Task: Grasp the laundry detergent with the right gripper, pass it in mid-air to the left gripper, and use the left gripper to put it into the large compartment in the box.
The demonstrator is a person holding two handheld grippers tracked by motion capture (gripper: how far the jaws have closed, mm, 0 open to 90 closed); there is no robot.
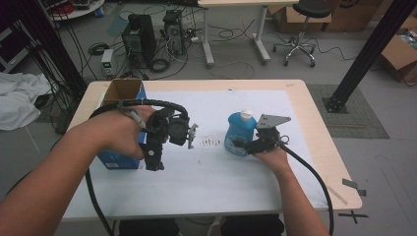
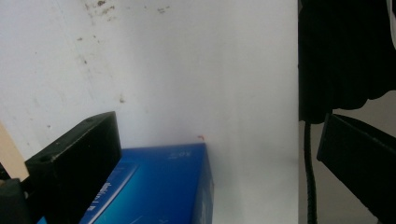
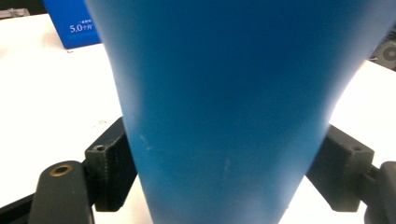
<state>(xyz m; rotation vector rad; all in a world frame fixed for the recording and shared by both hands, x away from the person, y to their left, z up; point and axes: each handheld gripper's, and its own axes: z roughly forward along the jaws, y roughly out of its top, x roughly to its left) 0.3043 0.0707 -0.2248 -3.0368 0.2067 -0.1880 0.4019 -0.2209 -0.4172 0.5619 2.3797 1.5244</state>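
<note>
a person sits at a light wooden table (image 1: 314, 147) covered with a white sheet (image 1: 216, 167), holding a black two-jaw gripper in each hand. both forearms come in from the bottom of the high view.

the right gripper (image 1: 241, 143) sits at the right of the sheet, held low and pointing toward a blue bottle (image 1: 239, 132) with a white cap (image 1: 246, 115). the bottle stands upright on the sheet, a little right of the table's middle. in the right gripper view the bottle's blue body (image 3: 224, 116) rises between the two black jaws, and each jaw lies against one side of it, so the jaws are pinching the bottle near its base. a grey three-cornered plate (image 1: 271, 121) sits on top of this gripper, and a black cable trails back from it toward the table's near edge.

the left gripper (image 1: 153, 160) is held above the left part of the sheet, pointing down, just beside a blue cardboard box (image 1: 120, 158) with its top open. in the left gripper view its jaws stand spread wide apart with nothing between them; the blue box (image 2: 159, 186) lies below, next to the left-hand jaw, on the white sheet (image 2: 187, 70).

the box stands at the left edge of the sheet, well apart from the bottle. small dark marks dot the sheet between the two grippers.

beyond the table, the floor holds two computer towers (image 1: 139, 39), loose cables and a wheeled stool (image 1: 304, 29).
</note>
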